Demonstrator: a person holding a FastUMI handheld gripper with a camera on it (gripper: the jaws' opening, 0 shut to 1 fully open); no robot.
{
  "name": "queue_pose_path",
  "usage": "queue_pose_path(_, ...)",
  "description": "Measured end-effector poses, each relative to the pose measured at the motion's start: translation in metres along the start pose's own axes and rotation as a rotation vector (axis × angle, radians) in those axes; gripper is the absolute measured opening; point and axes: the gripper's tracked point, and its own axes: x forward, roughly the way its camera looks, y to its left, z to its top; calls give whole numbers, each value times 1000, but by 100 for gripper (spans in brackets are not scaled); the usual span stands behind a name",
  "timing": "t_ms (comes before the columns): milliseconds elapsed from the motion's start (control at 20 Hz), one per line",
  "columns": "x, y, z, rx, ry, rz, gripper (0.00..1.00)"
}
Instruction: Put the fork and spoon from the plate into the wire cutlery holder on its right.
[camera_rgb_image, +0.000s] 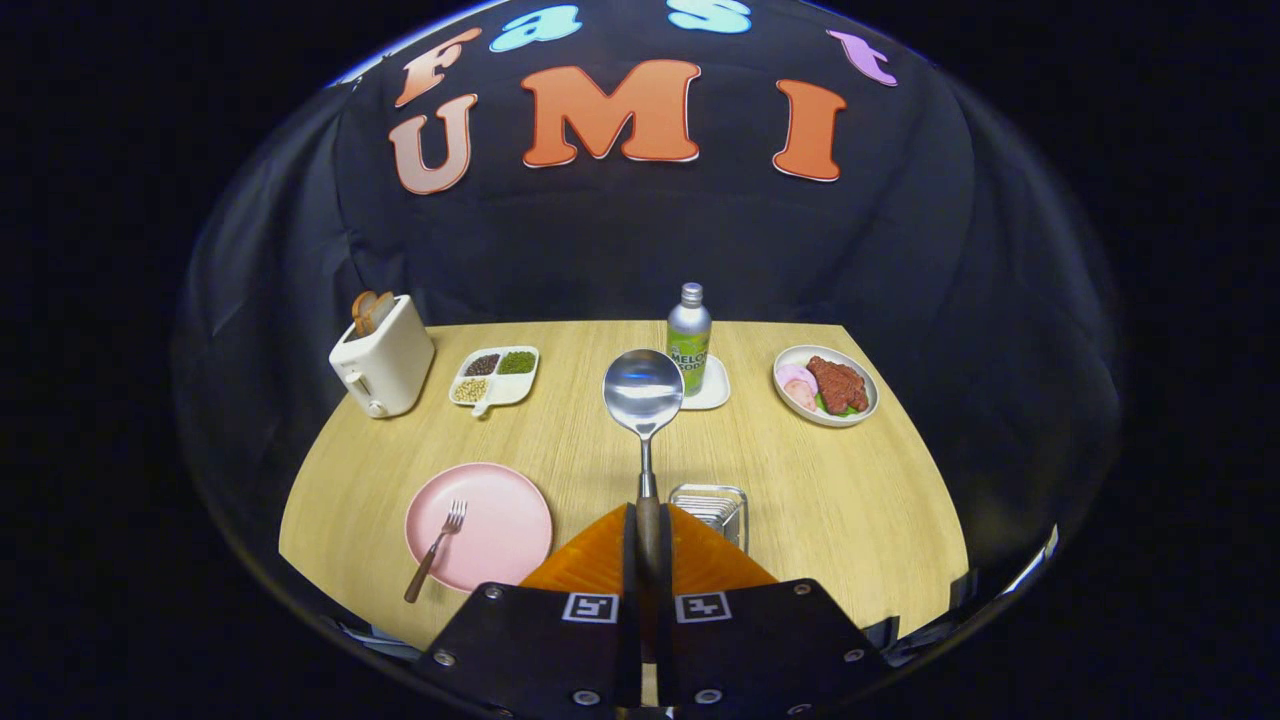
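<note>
Gripper view: gripper (648, 530) fingers clamped together on the spoon (643, 395) handle, spoon upright, bowl up at 12 o'clock from the fingertips, raised above the tabletop (850, 490). Wire cutlery holder (712, 510) sits just ahead of the fingers at 1 o'clock, partly hidden behind the right finger. Pink plate (490, 530) at 10 o'clock from the fingers, fork (436, 550) lying on it with its handle overhanging the near-left rim. Far side of the tabletop: toaster (383, 360) with bread at 10 o'clock, divided dish of beans (495, 377) beside it, bottle (688, 338) on a white coaster behind the spoon bowl, plate of food (826, 385) at 2 o'clock.
</note>
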Motion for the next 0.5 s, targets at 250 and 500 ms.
queue_pose_path(250, 3, -21, -18, -17, 104, -15, 6)
queue_pose_path(500, 15, -37, -43, -40, 219, -22, 7)
